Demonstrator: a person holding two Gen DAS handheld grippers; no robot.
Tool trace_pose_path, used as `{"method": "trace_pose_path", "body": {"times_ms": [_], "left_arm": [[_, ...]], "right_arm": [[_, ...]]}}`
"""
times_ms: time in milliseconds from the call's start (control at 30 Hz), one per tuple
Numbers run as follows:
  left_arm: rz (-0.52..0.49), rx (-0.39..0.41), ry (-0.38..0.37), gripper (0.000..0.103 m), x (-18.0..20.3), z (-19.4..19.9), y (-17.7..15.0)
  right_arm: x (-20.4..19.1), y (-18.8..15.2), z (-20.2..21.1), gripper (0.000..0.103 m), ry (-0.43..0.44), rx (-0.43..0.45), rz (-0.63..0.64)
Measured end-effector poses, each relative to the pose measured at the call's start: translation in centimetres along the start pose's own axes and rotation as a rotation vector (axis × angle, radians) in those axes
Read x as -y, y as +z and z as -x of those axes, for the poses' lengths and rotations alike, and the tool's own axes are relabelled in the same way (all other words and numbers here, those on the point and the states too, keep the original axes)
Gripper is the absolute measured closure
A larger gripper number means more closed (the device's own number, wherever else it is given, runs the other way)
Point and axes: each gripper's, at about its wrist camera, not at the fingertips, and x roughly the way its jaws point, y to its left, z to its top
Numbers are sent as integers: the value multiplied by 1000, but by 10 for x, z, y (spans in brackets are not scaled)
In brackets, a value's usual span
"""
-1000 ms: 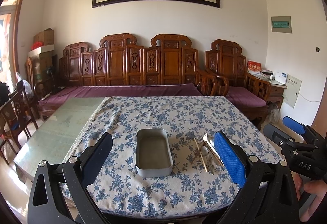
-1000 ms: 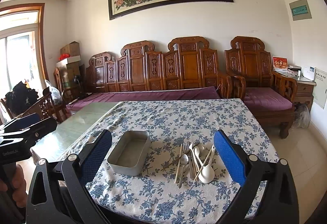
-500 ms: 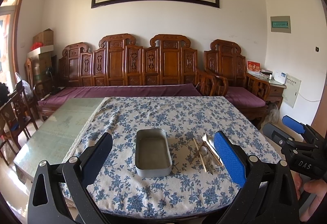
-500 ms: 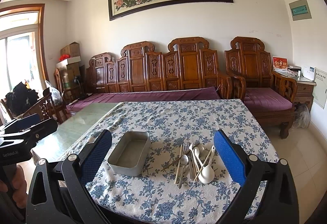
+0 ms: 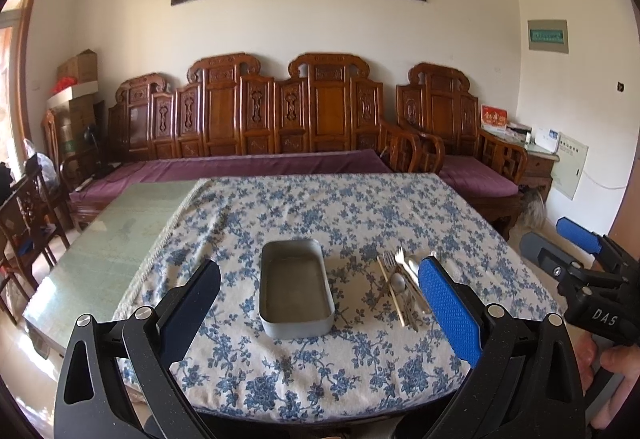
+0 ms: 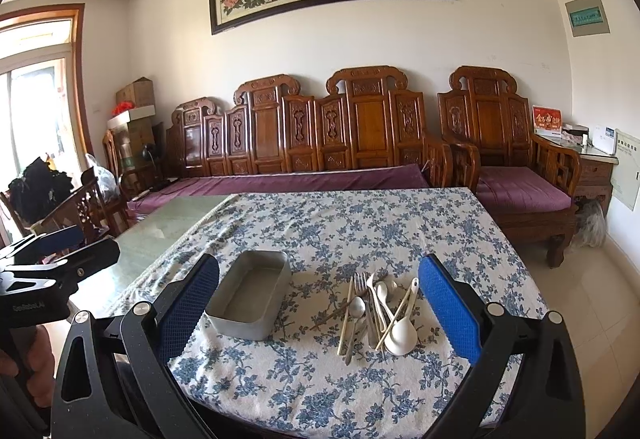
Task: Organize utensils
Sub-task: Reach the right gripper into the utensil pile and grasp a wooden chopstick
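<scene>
One rectangular grey metal tin [image 6: 250, 295] is seen near the tablecloth's [image 6: 360, 223] front edge, beside a heap of perhaps nine utensils [image 6: 376, 313]. "DAS" is read on the right gripper [image 6: 318, 313]. The left gripper [image 5: 318, 313] and the right are both held spread wide, empty, above the front edge.

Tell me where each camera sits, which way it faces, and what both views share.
Left wrist: on the left gripper, open, facing the sofa across the table; metal tin straight ahead; right gripper and its hand at right.
Right wrist: on the right gripper, open, facing the same way from farther right; utensil pile ahead; left gripper at left.
Shared: the tin, the pile, floral tablecloth, sofa and peacock painting.
</scene>
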Motion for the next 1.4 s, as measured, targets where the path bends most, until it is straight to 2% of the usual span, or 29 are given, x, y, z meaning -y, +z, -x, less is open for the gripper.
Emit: {"method": "trace_pose_path", "body": {"times_ms": [167, 567, 733, 933, 1200, 1400], "left_arm": [[-6, -59, -17, 7, 0, -26, -10], [-60, -157, -84, 7, 11, -96, -18], [-94, -196, -138, 7, 21, -132, -19], [-124, -236, -173, 8, 35, -169, -23], [-141, -304, -199, 27, 44, -200, -40], [-135, -347, -195, 31, 45, -216, -48]], "right_arm": [[14, -10, -16, 3, -24, -27, -1], [64, -30, -76, 21, -75, -126, -30], [88, -36, -108, 36, -91, -183, -47], [116, -52, -157, 48, -113, -273, -60], [139, -73, -233, 62, -74, -400, -77], [132, -97, -266, 67, -23, -468, -76]]}}
